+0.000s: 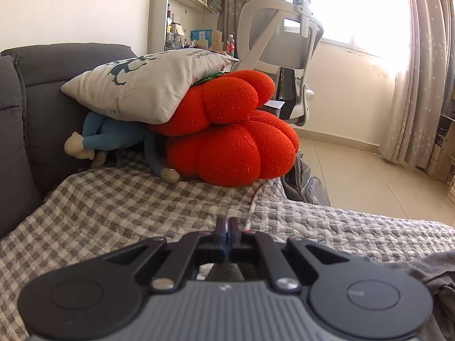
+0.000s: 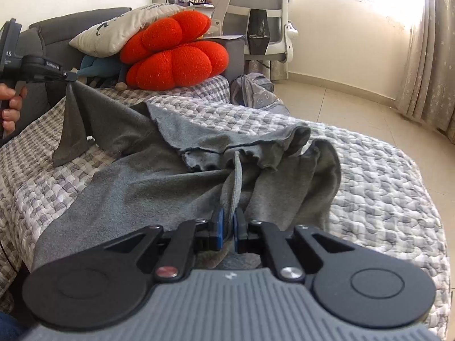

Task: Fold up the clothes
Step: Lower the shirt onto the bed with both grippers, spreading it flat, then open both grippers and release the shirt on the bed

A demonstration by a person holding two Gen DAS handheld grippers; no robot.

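A grey garment (image 2: 159, 176) lies crumpled across the checkered quilt (image 2: 369, 176) on the sofa. My right gripper (image 2: 229, 218) is shut on a fold of it near the front, with cloth pinched between the blue pads. At the far left of the right wrist view, my left gripper (image 2: 71, 77), held by a hand (image 2: 11, 105), is shut on a corner of the garment and holds it up, so the cloth hangs in a taut drape. In the left wrist view the left gripper (image 1: 226, 224) has its fingers together, and a bit of the grey garment (image 1: 435, 272) shows at the lower right.
Two red cushions (image 1: 227, 130), a grey printed pillow (image 1: 142, 85) and a blue plush toy (image 1: 113, 136) are piled at the far end of the sofa. A grey backpack (image 2: 256, 93) sits on the tiled floor beside an office chair (image 1: 284, 42).
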